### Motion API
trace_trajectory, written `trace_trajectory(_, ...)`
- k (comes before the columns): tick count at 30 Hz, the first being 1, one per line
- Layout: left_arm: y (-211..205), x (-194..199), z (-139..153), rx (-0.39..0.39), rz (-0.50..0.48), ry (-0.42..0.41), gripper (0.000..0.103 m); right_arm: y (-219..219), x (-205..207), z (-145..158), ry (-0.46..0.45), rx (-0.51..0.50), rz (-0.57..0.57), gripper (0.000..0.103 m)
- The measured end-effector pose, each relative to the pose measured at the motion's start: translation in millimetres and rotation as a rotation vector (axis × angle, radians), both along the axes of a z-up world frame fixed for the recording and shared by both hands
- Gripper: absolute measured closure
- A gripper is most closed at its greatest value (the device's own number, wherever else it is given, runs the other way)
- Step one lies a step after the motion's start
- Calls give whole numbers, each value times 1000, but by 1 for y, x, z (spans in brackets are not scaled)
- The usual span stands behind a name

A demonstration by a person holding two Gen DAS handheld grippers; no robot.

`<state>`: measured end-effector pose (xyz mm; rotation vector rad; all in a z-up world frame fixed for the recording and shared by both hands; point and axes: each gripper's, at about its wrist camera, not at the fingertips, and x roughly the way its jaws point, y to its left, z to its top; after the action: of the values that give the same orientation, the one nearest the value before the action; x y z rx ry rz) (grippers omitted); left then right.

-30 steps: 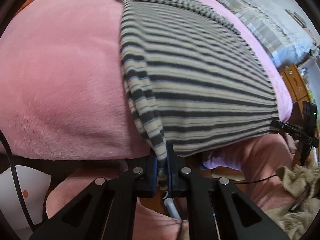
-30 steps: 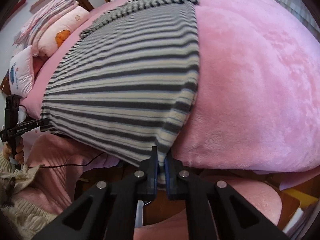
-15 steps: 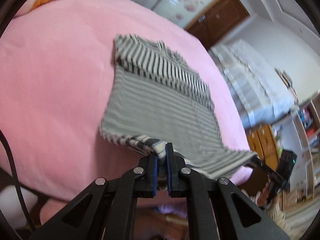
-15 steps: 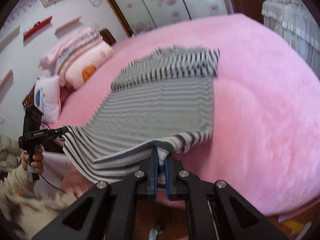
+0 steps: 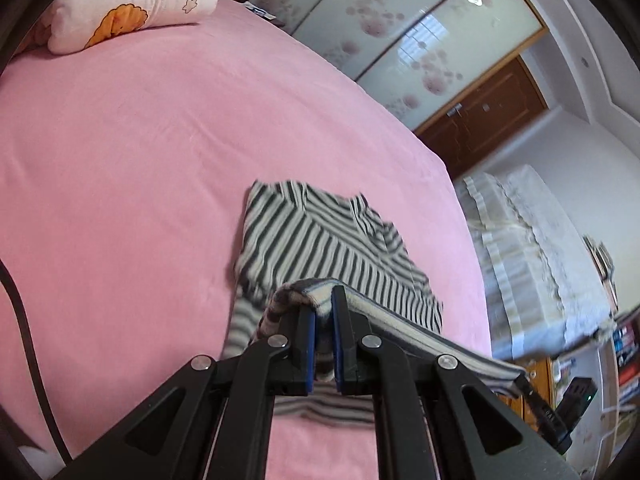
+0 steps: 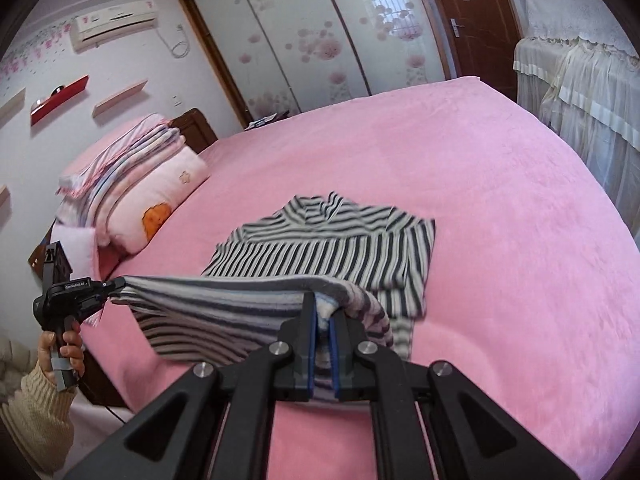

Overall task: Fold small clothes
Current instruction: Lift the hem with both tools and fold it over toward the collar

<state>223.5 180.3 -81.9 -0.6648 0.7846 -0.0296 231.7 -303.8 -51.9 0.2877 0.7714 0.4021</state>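
A grey-and-cream striped shirt point(image 5: 320, 248) lies on the pink bed point(image 5: 120, 160), collar end far from me. My left gripper point(image 5: 324, 312) is shut on one bottom corner of its hem. My right gripper point(image 6: 323, 312) is shut on the other bottom corner. Both hold the hem stretched tight and raised above the bed, over the shirt's lower half. In the right wrist view the shirt point(image 6: 340, 248) shows its upper part flat, with the left gripper point(image 6: 116, 284) at the hem's far end. The right gripper point(image 5: 524, 384) shows in the left wrist view.
A pillow with an orange print point(image 6: 160, 200) and folded bedding point(image 6: 120, 152) lie at the head of the bed. A lace-covered piece of furniture point(image 6: 580, 72) stands beyond the bed's right side. Sliding wardrobe doors point(image 6: 300, 40) and a brown door point(image 6: 468, 20) are behind.
Both grippers rose from below the bed's edge and carried the hem up and forward over the shirt. The shirt's lower half has lifted off the bed and now doubles over.
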Motion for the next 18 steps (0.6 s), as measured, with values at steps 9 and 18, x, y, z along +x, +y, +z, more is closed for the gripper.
trace_trajectory(9, -5, 101, -15, 18, 26, 50, 98, -2, 87, -32, 66, 19, -46, 98)
trace_trajectory(18, -6, 193, -58, -11, 56, 165, 98, -11, 178, -79, 184, 116, -119, 98)
